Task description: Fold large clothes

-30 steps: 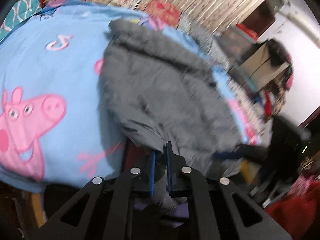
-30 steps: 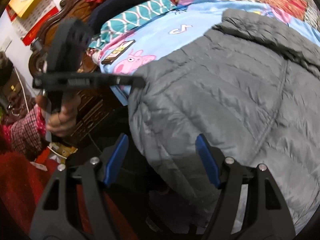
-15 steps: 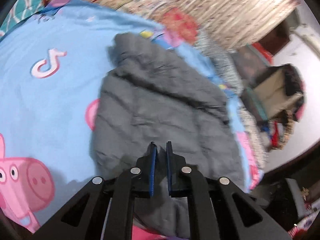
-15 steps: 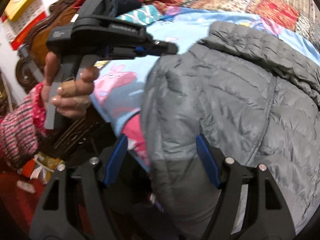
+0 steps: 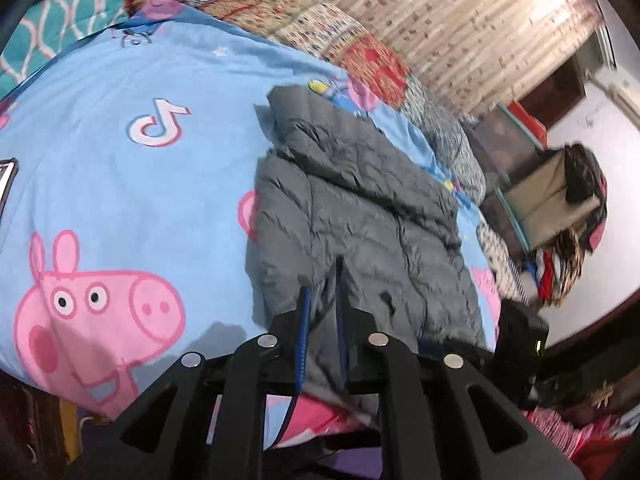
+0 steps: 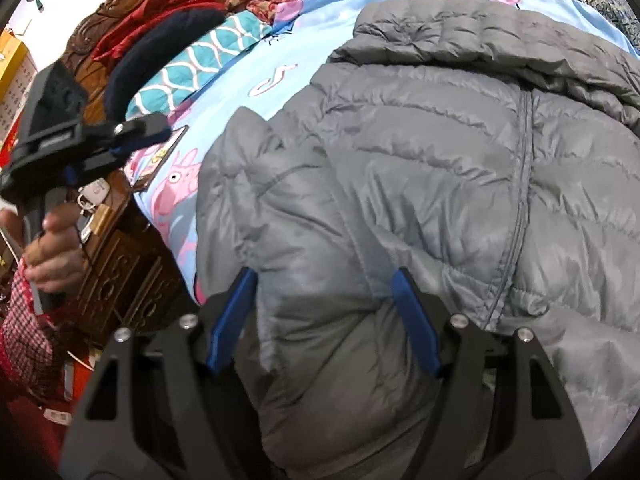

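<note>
A grey quilted puffer jacket (image 5: pixel 360 216) (image 6: pixel 420 168) lies on the blue cartoon-pig bedsheet (image 5: pixel 120 184) (image 6: pixel 320 16), its left side folded inward. My left gripper (image 5: pixel 322 276) hovers at the jacket's near edge. Its jaws are opening, a narrow gap shows between them, and no cloth is pinched. In the right wrist view the left gripper (image 6: pixel 162 132), held by a hand (image 6: pixel 52 248), stands left of the jacket and apart from it. My right gripper (image 6: pixel 324 280) is open wide just over the jacket's lower folded part.
A phone (image 6: pixel 160 160) (image 5: pixel 6 184) lies on the sheet left of the jacket. A teal patterned pillow (image 6: pixel 200 60) and a patchwork quilt (image 5: pixel 320 28) sit at the bed's far side. The carved wooden bed frame (image 6: pixel 120 264) is at the left, and a box of clothes (image 5: pixel 552 200) at the right.
The left gripper carried the jacket's edge up onto the jacket, let it go and drew back to the left, its jaws parting slightly. The right gripper came lower over the jacket.
</note>
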A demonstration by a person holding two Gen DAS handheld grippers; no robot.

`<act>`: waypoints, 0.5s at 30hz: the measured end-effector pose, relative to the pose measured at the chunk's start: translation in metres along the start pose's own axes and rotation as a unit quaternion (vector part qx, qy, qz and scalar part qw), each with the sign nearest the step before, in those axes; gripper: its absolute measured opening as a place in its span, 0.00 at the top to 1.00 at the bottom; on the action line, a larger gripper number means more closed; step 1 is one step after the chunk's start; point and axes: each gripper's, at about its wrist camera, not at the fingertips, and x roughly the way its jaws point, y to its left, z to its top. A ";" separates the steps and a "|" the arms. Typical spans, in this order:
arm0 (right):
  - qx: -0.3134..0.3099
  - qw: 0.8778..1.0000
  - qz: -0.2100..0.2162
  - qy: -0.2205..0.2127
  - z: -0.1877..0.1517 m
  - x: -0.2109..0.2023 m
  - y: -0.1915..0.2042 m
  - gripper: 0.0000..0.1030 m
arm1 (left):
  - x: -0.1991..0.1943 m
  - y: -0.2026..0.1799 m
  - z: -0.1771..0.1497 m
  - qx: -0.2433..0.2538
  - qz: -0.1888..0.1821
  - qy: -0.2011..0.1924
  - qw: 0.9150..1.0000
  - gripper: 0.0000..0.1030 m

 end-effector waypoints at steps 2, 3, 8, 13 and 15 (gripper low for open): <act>0.009 1.000 0.005 0.000 -0.001 0.002 -0.004 0.34 | 0.012 -0.006 -0.008 0.023 0.005 0.019 1.000 0.80; 0.012 1.000 0.005 0.001 0.000 0.003 -0.005 0.34 | 0.017 -0.008 -0.011 0.028 0.004 0.027 0.999 0.79; 0.015 1.000 0.007 0.003 -0.002 0.003 -0.006 0.34 | 0.043 -0.007 -0.020 0.049 0.000 0.065 0.997 0.70; 0.018 1.000 0.008 0.003 -0.003 0.003 -0.006 0.34 | 0.049 -0.002 -0.021 0.049 -0.005 0.074 0.996 0.58; 0.019 1.000 0.009 0.003 -0.003 0.003 -0.006 0.34 | 0.048 0.000 -0.019 0.059 0.013 0.072 0.996 0.55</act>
